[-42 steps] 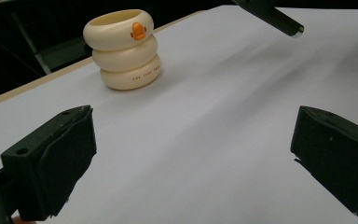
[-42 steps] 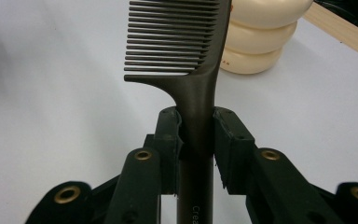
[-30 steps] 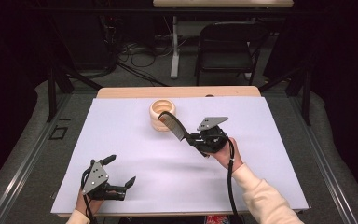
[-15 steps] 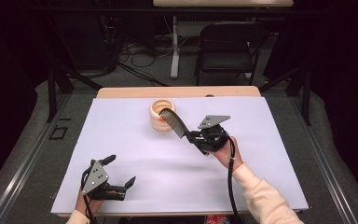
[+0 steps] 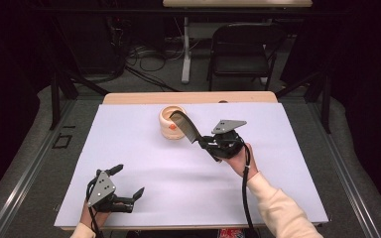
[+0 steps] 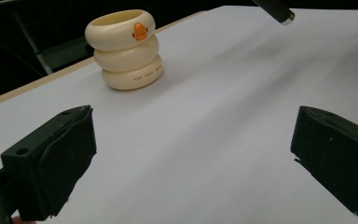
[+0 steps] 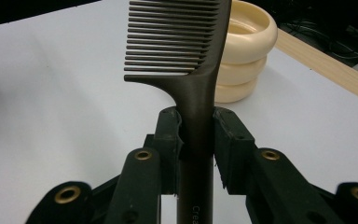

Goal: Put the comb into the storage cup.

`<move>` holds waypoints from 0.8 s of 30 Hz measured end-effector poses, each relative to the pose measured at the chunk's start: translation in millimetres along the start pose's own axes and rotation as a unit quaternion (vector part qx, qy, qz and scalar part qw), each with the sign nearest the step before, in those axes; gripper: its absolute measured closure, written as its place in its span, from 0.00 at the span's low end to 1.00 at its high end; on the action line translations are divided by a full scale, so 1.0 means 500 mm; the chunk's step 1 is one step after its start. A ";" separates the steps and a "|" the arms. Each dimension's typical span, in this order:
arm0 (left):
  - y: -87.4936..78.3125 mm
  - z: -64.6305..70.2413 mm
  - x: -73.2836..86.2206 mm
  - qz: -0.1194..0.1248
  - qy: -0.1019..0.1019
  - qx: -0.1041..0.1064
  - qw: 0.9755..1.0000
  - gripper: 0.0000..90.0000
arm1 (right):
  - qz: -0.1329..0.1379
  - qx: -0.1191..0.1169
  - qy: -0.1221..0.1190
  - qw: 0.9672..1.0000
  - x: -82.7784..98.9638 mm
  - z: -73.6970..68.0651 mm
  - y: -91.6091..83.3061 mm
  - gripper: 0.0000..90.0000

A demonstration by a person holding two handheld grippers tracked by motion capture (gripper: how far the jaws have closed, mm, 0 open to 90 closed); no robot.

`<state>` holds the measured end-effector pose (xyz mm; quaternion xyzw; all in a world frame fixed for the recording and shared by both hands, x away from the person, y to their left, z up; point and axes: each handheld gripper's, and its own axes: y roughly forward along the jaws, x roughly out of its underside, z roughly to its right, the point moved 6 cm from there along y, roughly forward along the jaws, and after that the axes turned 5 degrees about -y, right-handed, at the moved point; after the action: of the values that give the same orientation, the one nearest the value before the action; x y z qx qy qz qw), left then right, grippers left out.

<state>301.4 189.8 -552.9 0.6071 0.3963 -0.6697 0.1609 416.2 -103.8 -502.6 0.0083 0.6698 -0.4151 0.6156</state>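
Nothing has shifted: right tongs (image 7: 198, 135) stay clamped on the comb (image 7: 186, 56) beside the cup (image 5: 172, 123) at centre frame, insertion pending; left tongs (image 6: 191, 154) apart, idle.

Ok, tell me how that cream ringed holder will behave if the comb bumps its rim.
The holder is tall on a narrow base, so it could probably tip. Its glossy, rounded rings suggest it might slide on the smooth table. The comb, clamped in the right gripper, looks stiff.
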 end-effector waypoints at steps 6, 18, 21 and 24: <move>0.000 0.000 0.000 0.000 0.001 -0.001 1.000 0.00 | 0.003 0.003 0.003 1.000 -0.001 0.004 0.000 0.80; -0.001 0.001 0.000 0.001 0.001 -0.001 1.000 0.00 | 0.007 0.005 0.003 1.000 -0.010 0.004 0.011 0.80; -0.001 0.001 -0.001 0.001 0.002 -0.002 1.000 0.00 | 0.009 0.005 0.003 1.000 -0.013 0.003 0.014 0.80; 0.000 0.003 -0.001 0.002 0.001 0.000 1.000 0.00 | 0.010 0.006 0.002 1.000 -0.018 0.003 0.015 0.80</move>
<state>300.4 188.8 -552.7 0.6085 0.3955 -0.6688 0.1615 423.7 -95.1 -499.0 0.0198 0.6688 -0.4124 0.6182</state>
